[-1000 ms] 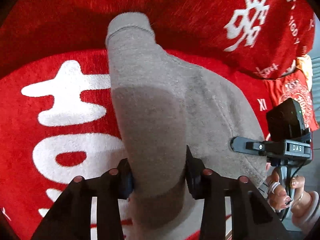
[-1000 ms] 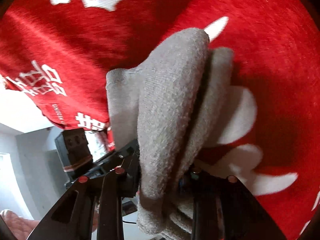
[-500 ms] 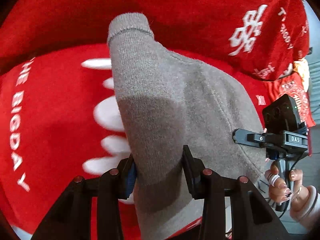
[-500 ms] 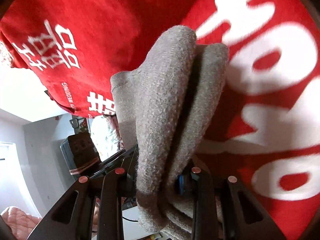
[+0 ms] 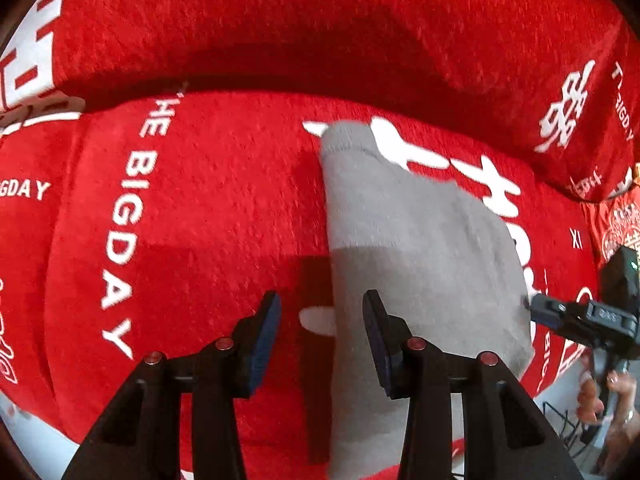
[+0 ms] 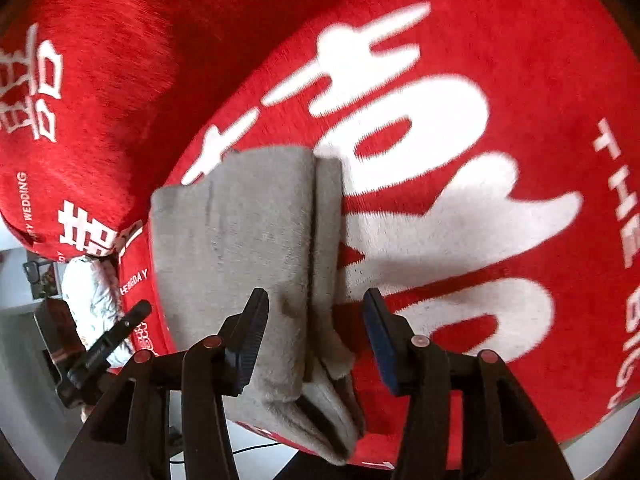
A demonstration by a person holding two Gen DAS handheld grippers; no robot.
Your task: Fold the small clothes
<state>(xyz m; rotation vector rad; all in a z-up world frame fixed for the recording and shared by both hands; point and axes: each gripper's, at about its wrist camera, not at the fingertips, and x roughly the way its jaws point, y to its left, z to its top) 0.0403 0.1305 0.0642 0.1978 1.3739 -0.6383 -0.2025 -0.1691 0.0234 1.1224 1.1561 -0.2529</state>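
**Watcher:** What lies under everything?

**Me:** The red blanket (image 5: 224, 216) with its big white lettering, spread over the cushion. I'll place everything else by it. A second red fold rises behind it, at the far side of the lettering.

**Watcher:** And the garment?

**Me:** The grey knit piece (image 5: 408, 248) now rests flat on the blanket, folded over itself, lying across the white characters near the blanket's near edge. From my right tongs I see its layers stacked, with the doubled end (image 6: 320, 420) hanging slightly past that edge. A moment ago it was pinched up in both tongs; now it lies there by itself.

**Watcher:** Your tongs?

**Me:** My left gripper (image 5: 320, 332) stands apart over the blanket, pads bare, with the grey edge just inside the right-hand pad and nothing pressed. It has slid sideways off the cloth since the earlier view. My right gripper (image 6: 316, 332) is opening at this moment; the fold sits between the pads, but neither one squeezes it.

**Watcher:** Meaning?

**Me:** I judge this fold is laid and released. Next I'd check that the overhanging end doesn't drag it off the blanket.
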